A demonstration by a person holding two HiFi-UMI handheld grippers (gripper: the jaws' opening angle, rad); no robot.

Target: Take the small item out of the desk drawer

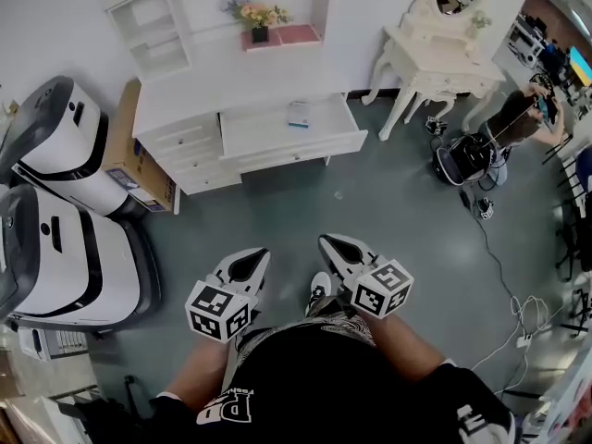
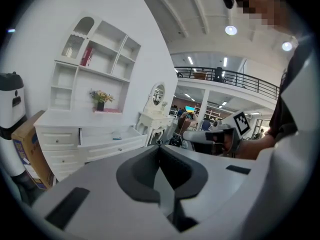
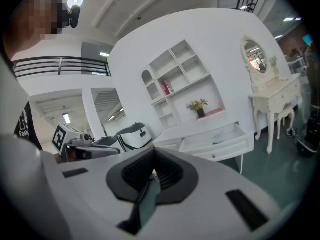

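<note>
The white desk stands across the grey floor, well ahead of me, with its wide drawer pulled out. A small blue-and-white item lies inside the drawer. Both grippers hang close to my body, far from the desk. My left gripper is shut with nothing between its jaws. My right gripper is also shut and empty. The open drawer and the item show small in the left gripper view, past that gripper's closed jaws. In the right gripper view the drawer lies ahead to the right.
Two white-and-black massage chairs stand at the left, with a cardboard box beside the desk. A white dressing table is at the back right. A person crouches near it, and cables trail over the floor.
</note>
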